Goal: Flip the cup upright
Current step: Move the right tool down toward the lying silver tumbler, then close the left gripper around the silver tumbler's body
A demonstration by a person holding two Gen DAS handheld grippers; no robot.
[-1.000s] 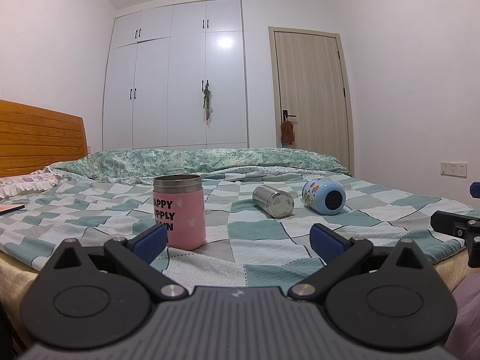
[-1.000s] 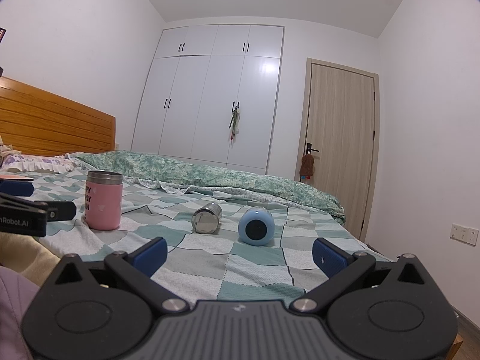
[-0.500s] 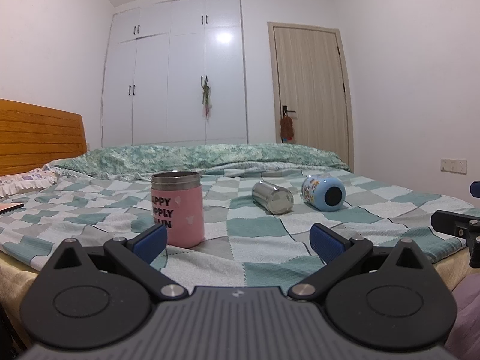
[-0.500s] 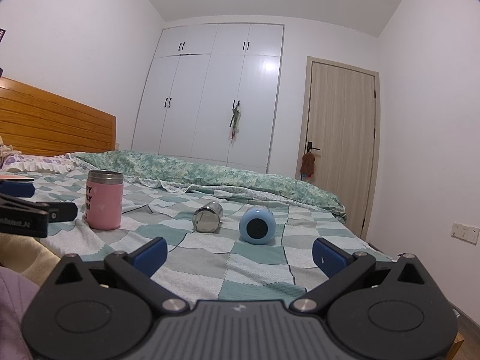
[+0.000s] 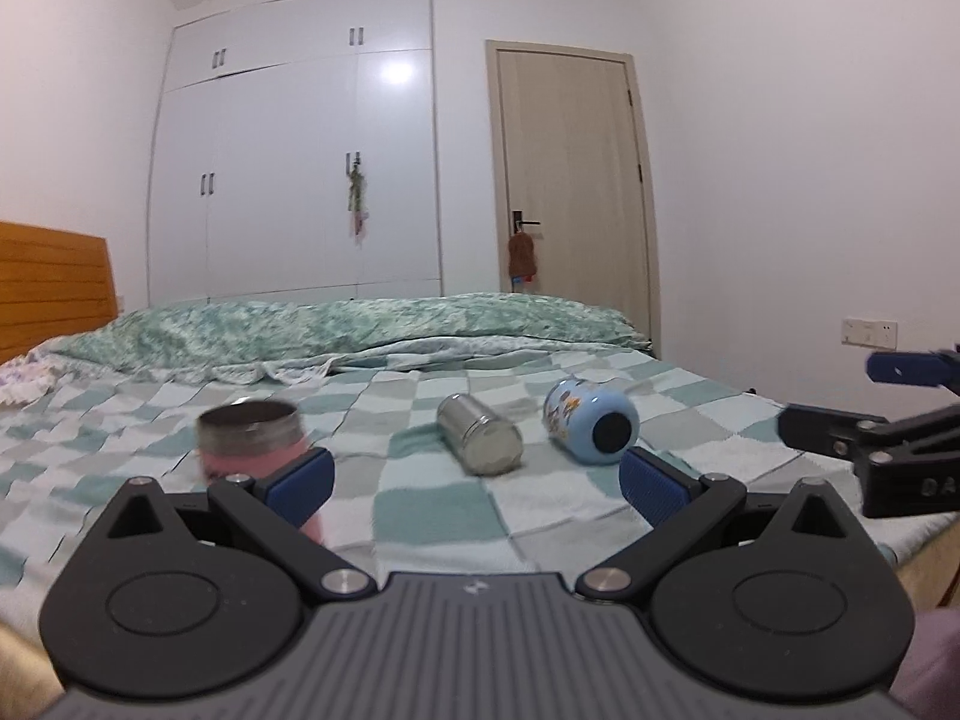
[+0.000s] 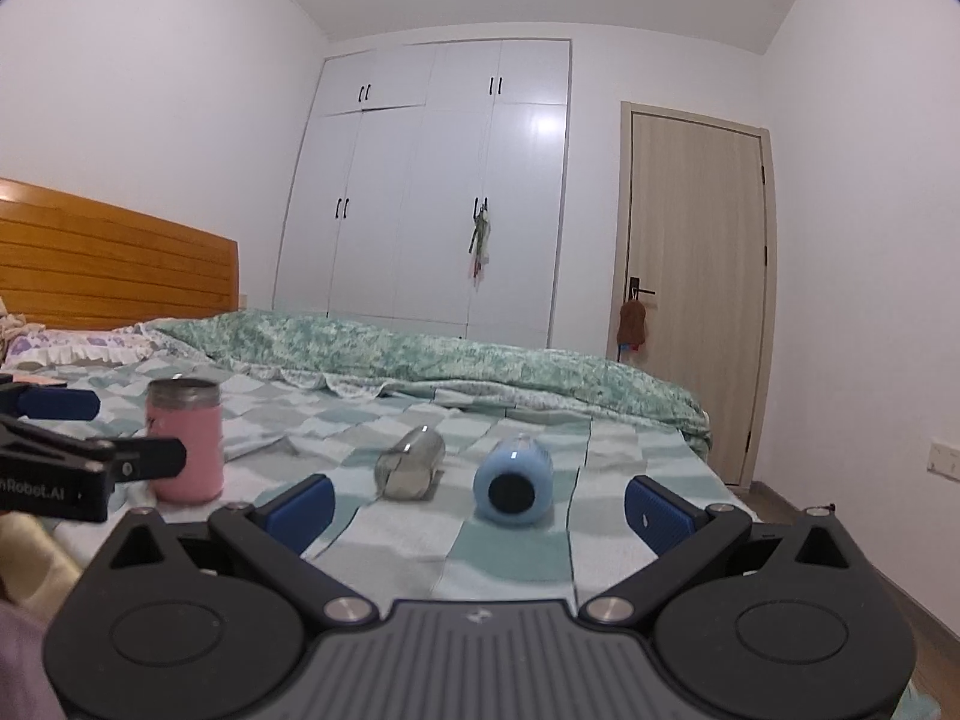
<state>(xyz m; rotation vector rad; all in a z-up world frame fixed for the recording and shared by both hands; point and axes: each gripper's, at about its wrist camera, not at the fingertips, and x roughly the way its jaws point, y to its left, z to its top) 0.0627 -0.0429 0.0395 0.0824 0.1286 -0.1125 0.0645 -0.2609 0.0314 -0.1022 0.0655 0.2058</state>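
Observation:
A steel cup (image 5: 480,441) lies on its side on the checked bedspread, with a blue cartoon cup (image 5: 591,429) lying on its side to its right. A pink cup (image 5: 252,438) with a steel top stands upright at the left, partly behind my left finger. My left gripper (image 5: 477,489) is open and empty, short of the cups. In the right wrist view the steel cup (image 6: 411,463), the blue cup (image 6: 513,486) and the pink cup (image 6: 186,441) show ahead. My right gripper (image 6: 479,507) is open and empty, near the bed's front edge.
The bed (image 6: 540,546) carries a bunched green quilt (image 5: 360,330) at the back and a wooden headboard (image 6: 114,264) at the left. White wardrobes (image 6: 438,192) and a wooden door (image 6: 696,282) stand behind. The other gripper shows at each view's side.
My left gripper has risen and moved forward toward the cups, so the pink cup now sits behind its left finger. My right gripper has moved a little forward and up. The cups have not moved.

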